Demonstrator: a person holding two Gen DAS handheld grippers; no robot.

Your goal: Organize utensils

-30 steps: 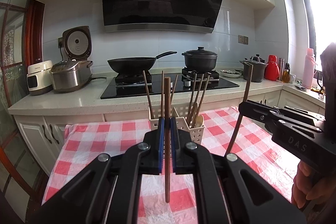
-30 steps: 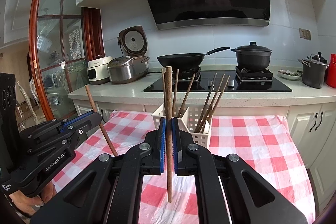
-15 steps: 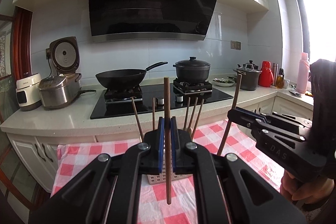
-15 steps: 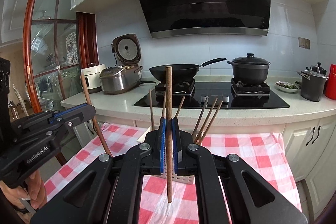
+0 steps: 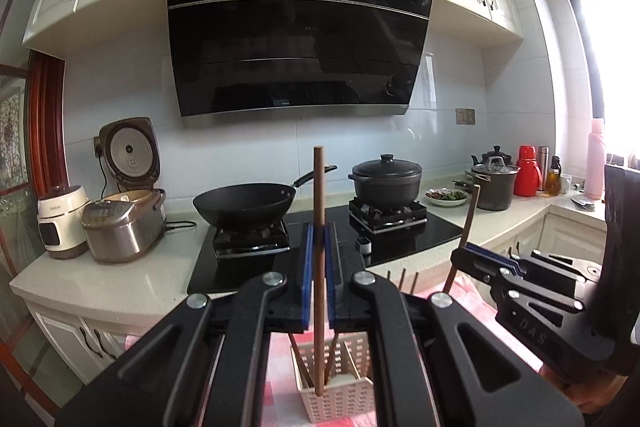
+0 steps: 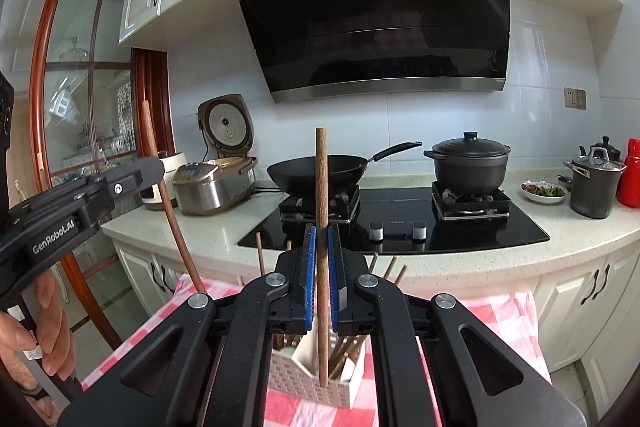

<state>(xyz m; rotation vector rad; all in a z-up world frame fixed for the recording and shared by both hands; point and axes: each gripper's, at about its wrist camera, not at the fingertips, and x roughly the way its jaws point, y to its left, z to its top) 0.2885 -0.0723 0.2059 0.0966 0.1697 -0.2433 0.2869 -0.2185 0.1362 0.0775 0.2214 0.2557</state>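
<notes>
Two grippers each clamp one upright wooden chopstick: the left gripper (image 5: 319, 279) holds its chopstick (image 5: 319, 227) at frame centre, the right gripper (image 6: 321, 279) holds its chopstick (image 6: 321, 195) likewise. One white slotted utensil basket (image 6: 308, 385) sits bottom centre on the red-checked cloth (image 6: 508, 311), with several more chopsticks standing inside.

At the bottom centre of the left wrist view, a utensil basket (image 5: 336, 393) is seen standing on the cloth-covered desk (image 5: 280, 379), with chopsticks (image 5: 298, 359) held inside it. Behind, on the hob (image 5: 332, 247), a wok (image 5: 246, 203) is placed left and a lidded pot (image 5: 386, 179) right. A rice cooker (image 5: 124, 223) is set at far left.
</notes>
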